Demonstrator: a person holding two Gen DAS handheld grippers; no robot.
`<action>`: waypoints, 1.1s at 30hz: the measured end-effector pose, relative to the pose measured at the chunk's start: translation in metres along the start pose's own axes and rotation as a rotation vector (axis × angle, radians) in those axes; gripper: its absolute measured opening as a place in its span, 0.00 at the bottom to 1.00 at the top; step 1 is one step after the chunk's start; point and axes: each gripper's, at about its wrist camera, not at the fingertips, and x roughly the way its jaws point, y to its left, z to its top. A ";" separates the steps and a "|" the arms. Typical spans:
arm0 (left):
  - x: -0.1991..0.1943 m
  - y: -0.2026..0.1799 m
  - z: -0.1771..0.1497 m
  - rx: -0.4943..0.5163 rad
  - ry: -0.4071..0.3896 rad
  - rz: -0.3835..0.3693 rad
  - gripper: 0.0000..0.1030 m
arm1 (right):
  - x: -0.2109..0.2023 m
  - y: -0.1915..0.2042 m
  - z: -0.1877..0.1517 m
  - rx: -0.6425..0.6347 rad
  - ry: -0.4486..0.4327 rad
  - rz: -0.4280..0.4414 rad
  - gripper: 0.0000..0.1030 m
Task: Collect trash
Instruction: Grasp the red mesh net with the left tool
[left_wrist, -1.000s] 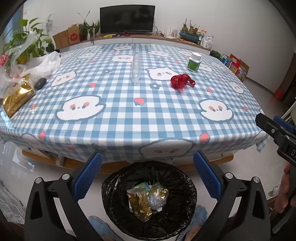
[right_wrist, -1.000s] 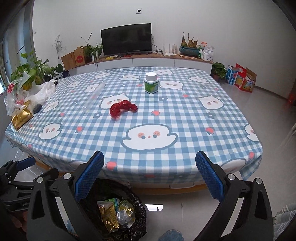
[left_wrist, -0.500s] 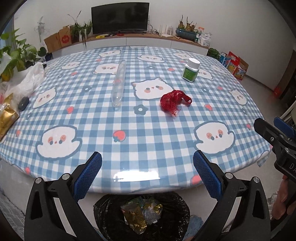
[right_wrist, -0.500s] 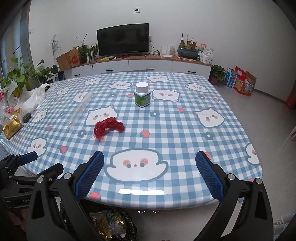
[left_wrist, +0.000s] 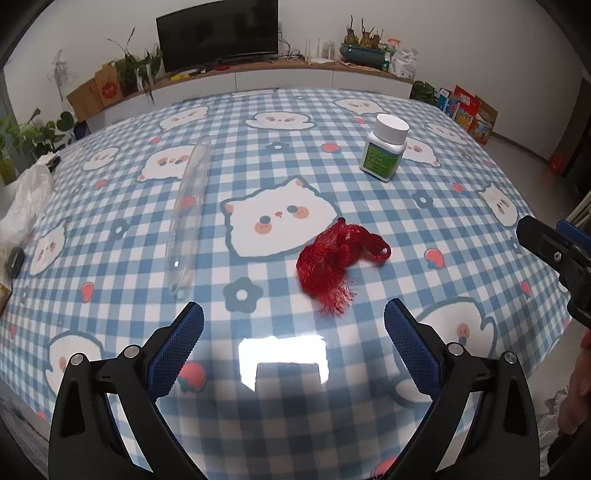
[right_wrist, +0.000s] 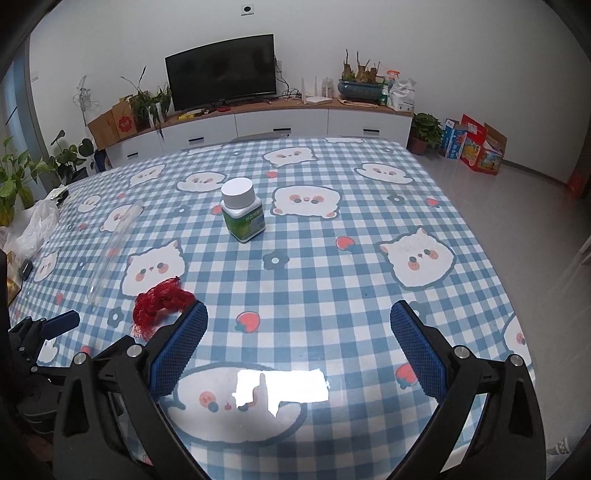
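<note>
A crumpled red mesh net (left_wrist: 338, 260) lies on the blue checked tablecloth (left_wrist: 280, 155); it also shows in the right wrist view (right_wrist: 160, 301). A clear plastic tube (left_wrist: 188, 214) lies to its left and shows faintly in the right wrist view (right_wrist: 110, 254). A white-capped green bottle (left_wrist: 384, 147) stands farther back, also in the right wrist view (right_wrist: 242, 210). My left gripper (left_wrist: 293, 345) is open and empty, just short of the net. My right gripper (right_wrist: 297, 349) is open and empty over the table, the net by its left finger.
A white plastic bag (left_wrist: 26, 201) and a small dark object (left_wrist: 14, 260) lie at the table's left edge. Potted plants (right_wrist: 22, 173) stand left. A TV (right_wrist: 221, 83) on a long cabinet is behind. Boxes (right_wrist: 476, 147) sit on the floor right.
Both grippers have moved up and forward over the table. The black trash bin under the table edge has dropped out of view. The net and bottle look closer.
</note>
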 end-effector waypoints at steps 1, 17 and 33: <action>0.004 -0.001 0.003 -0.001 0.001 0.003 0.93 | 0.005 -0.002 0.002 0.000 0.007 0.000 0.92; 0.053 -0.020 0.026 -0.004 0.059 -0.013 0.57 | 0.032 -0.011 0.007 0.008 0.037 -0.008 0.92; 0.026 0.032 0.039 -0.073 0.054 -0.011 0.14 | 0.063 0.024 0.026 -0.035 0.029 -0.005 0.92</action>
